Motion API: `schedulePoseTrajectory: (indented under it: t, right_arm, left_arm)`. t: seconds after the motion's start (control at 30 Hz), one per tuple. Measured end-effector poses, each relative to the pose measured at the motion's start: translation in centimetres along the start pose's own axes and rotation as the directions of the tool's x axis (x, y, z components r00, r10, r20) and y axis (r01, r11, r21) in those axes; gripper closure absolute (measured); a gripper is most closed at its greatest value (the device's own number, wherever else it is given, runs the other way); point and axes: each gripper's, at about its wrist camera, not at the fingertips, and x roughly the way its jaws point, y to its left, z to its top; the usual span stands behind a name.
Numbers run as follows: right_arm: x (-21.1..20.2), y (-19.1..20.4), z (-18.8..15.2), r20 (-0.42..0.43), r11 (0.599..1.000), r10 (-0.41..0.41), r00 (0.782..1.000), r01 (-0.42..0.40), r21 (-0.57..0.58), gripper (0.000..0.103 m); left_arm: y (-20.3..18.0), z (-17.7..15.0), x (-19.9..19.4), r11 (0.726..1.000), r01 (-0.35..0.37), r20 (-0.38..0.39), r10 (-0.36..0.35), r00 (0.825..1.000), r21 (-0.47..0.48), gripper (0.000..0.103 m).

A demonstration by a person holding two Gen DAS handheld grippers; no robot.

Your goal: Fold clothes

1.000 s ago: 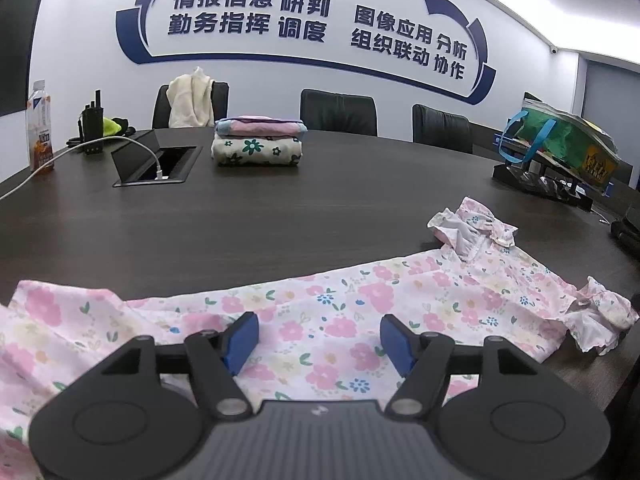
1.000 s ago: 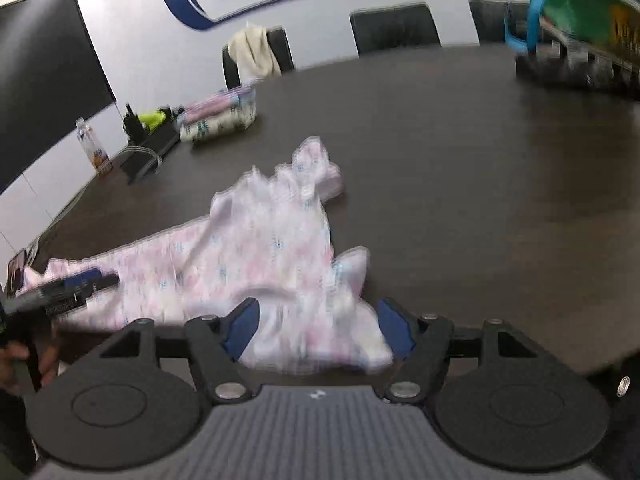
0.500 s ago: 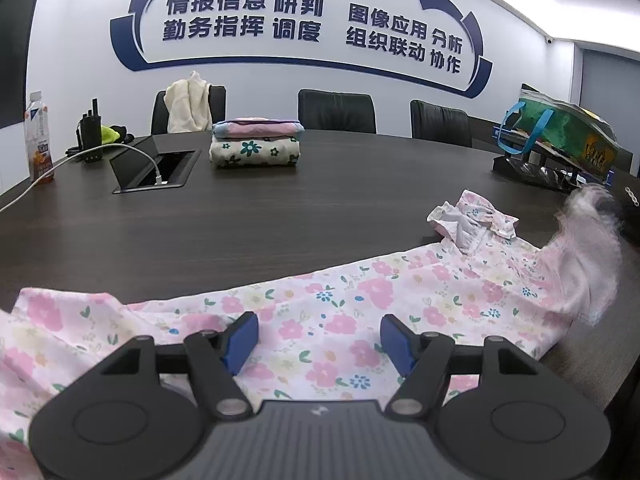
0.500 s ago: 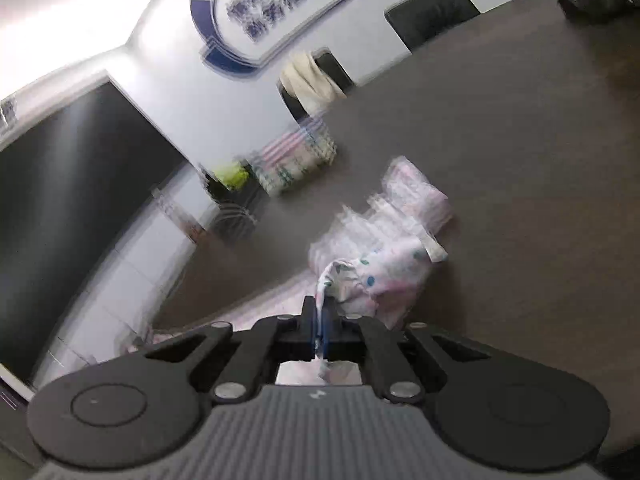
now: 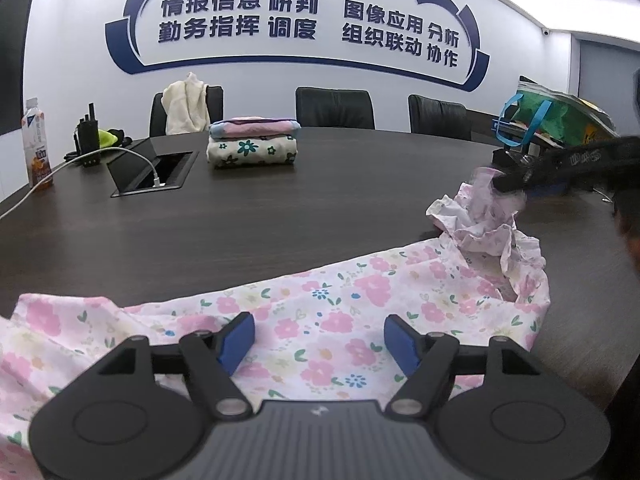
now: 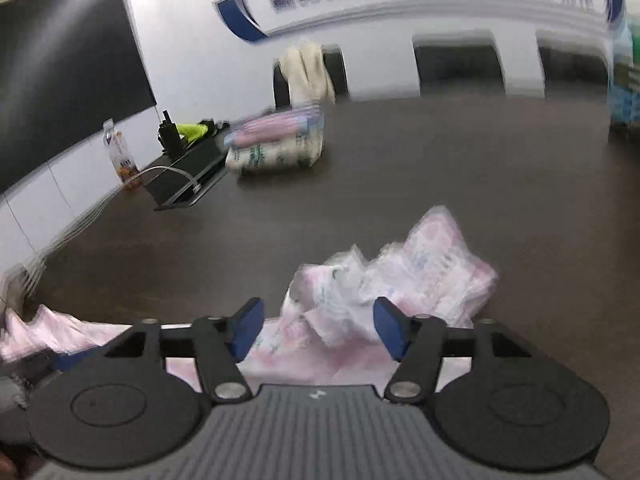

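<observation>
A pink floral garment (image 5: 320,312) lies spread across the dark table (image 5: 280,220), its ruffled sleeve end bunched up at the right (image 5: 484,228). My left gripper (image 5: 319,340) hovers over the middle of the cloth, its jaws opening a little with nothing pinched between the blue pads. My right gripper (image 6: 319,328) is over the crumpled sleeve (image 6: 400,280). Its jaws are opening, and the cloth lies loose between and ahead of the pads, which do not press on it. In the left wrist view the right gripper (image 5: 512,180) reaches in from the right above that bunched sleeve.
A stack of folded clothes (image 5: 252,144) sits at the table's far side, beside an open cable box (image 5: 156,176) with a white cord. A drink bottle (image 5: 37,144) stands at the far left and a green bag (image 5: 560,116) at the far right. Chairs line the back wall.
The right gripper shut on the right sleeve, carried it up and leftward over the garment, then opened; the sleeve now lies bunched near the collar. The left gripper stayed put, jaws slightly wider.
</observation>
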Motion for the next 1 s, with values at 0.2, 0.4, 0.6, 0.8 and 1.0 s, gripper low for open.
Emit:
schedulePoseTrajectory:
  t: [0.2, 0.4, 0.6, 0.8, 1.0]
  right_arm:
    - [-4.8, -0.4, 1.2, 0.079, 0.993, -0.072, 0.994, 0.079, -0.093, 0.049]
    - [-4.8, -0.5, -2.4, -0.056, 0.997, 0.045, 0.997, -0.049, -0.065, 0.038]
    - [-4.9, 2.3, -6.0, -0.074, 0.989, 0.087, 0.993, -0.095, -0.111, 0.026]
    - [-5.0, 4.5, -6.8, -0.033, 0.992, 0.032, 0.999, -0.036, -0.124, 0.024]
    - [-3.4, 5.1, -6.2, 0.031, 0.990, 0.026, 0.999, -0.022, -0.141, 0.026]
  left_arm:
    - [0.3, 0.0, -0.1, 1.000, 0.011, 0.007, -0.011, 1.000, -0.020, 0.032]
    - [0.2, -0.1, -0.1, 1.000, 0.009, 0.008, -0.009, 1.000, -0.018, 0.032]
    - [0.1, -0.2, -0.2, 1.000, 0.006, 0.010, -0.006, 1.000, -0.011, 0.032]
    - [0.0, -0.1, -0.1, 1.000, 0.005, 0.006, -0.005, 1.000, -0.005, 0.032]
    - [-0.3, -0.1, 0.0, 1.000, -0.008, 0.002, 0.008, 1.000, 0.014, 0.032]
